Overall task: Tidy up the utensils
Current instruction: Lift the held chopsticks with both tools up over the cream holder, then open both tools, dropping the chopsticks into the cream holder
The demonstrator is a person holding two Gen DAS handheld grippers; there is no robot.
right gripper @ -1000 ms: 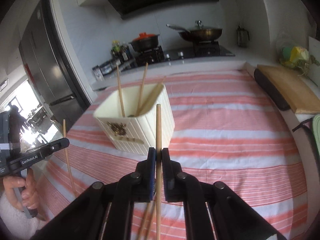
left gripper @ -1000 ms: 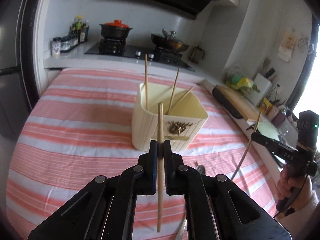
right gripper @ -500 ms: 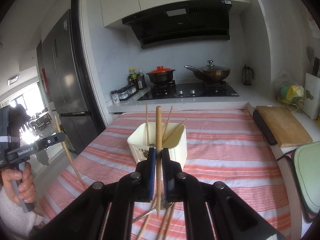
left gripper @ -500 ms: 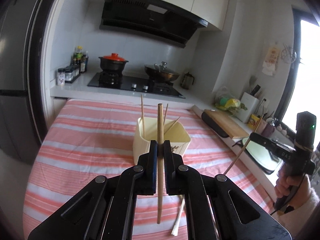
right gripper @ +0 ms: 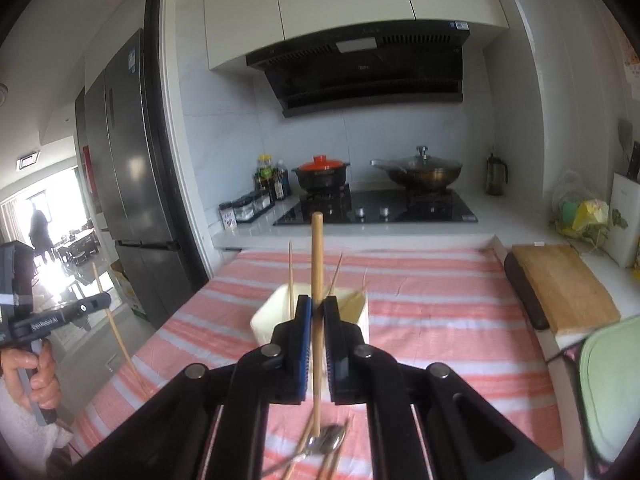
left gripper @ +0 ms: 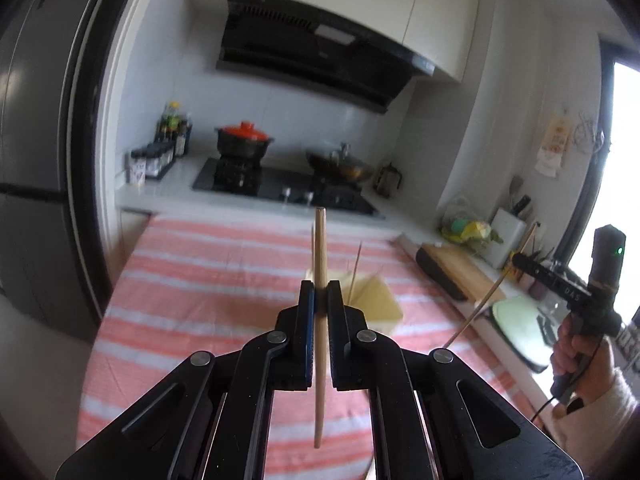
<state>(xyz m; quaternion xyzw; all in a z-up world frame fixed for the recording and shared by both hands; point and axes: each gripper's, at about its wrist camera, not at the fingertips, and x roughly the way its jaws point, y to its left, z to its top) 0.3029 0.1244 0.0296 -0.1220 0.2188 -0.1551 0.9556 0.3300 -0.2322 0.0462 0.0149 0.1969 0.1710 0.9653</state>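
Note:
My left gripper [left gripper: 321, 294] is shut on an upright wooden chopstick [left gripper: 320, 248], held high above the striped table. My right gripper [right gripper: 317, 308] is shut on another upright chopstick [right gripper: 317, 252]. Beyond both stands a cream ribbed utensil holder [right gripper: 268, 318] [left gripper: 384, 304] with several chopsticks leaning in it. Loose chopsticks and a metal spoon [right gripper: 326, 442] lie on the cloth under the right gripper. The right gripper [left gripper: 516, 262] also shows at the edge of the left wrist view, a hand [left gripper: 576, 354] holding it, and the left gripper [right gripper: 105, 303] shows at the left of the right wrist view.
The table carries a pink and white striped cloth [right gripper: 432, 320]. A wooden cutting board [right gripper: 560, 284] and a pale green tray [right gripper: 612, 380] lie on the right counter. Behind are a stove with a red-lidded pot [right gripper: 322, 172] and a wok [right gripper: 418, 172]; a fridge [right gripper: 128, 184] stands left.
Both grippers have risen with their chopsticks still clamped, and both views have tilted up. The holder now looks smaller and lower, partly behind the fingers.

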